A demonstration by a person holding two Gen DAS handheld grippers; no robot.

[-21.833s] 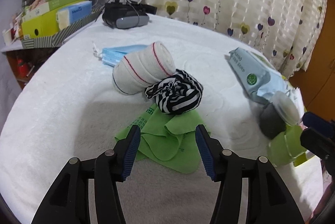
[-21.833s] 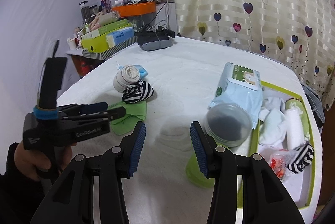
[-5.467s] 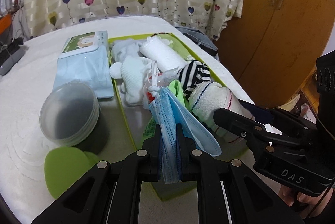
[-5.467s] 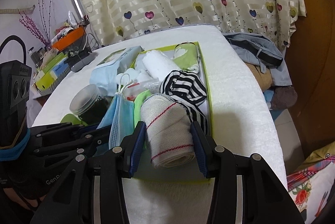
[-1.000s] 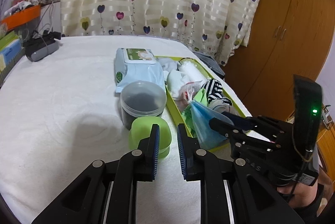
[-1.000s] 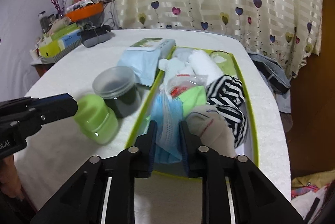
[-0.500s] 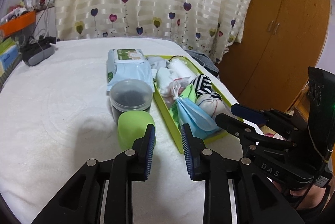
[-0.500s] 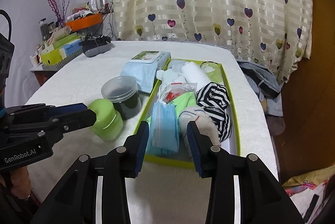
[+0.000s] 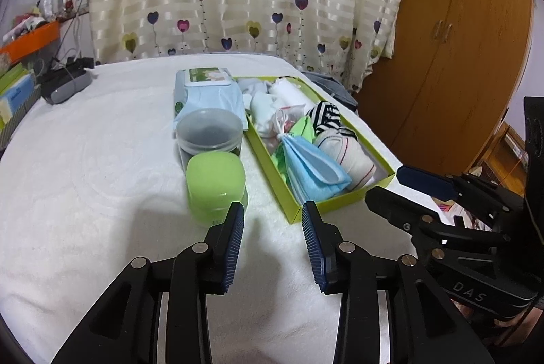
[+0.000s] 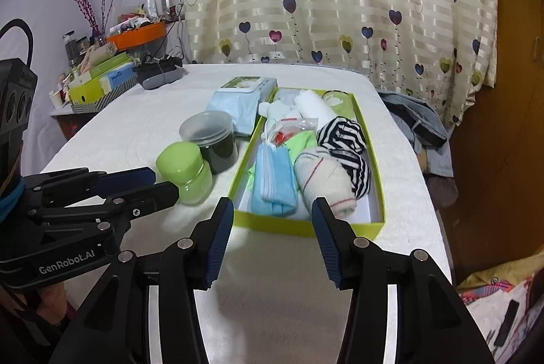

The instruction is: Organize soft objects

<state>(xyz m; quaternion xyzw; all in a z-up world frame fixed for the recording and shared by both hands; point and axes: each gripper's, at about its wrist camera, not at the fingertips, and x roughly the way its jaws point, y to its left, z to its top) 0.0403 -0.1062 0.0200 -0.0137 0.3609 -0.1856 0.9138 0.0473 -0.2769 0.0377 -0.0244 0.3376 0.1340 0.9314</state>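
Left wrist view: the left gripper (image 9: 272, 245) hangs with jaws apart and empty over the white cloth (image 9: 85, 177). The green jar (image 9: 216, 182) sits just ahead of its left finger; the box (image 9: 340, 199) of soft things lies ahead to the right, mask (image 9: 314, 170) and rolled sock (image 9: 346, 155) nearest.

Right wrist view: the right gripper (image 10: 273, 240) is spread wide, empty, just short of the box's (image 10: 306, 226) near wall. Mask (image 10: 273, 177) and sock (image 10: 324, 180) lie inside, straight ahead.

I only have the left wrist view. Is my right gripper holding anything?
Observer: No; the right wrist view shows the right gripper open and empty, short of the yellow-green cardboard box.
Operator: Any room left inside?
Observer: Bare white floor shows at the near right corner, beside the cream bandage roll with red lines.
Operator: What's beyond that roll?
Observer: The black-and-white striped cloth, running down its right side.
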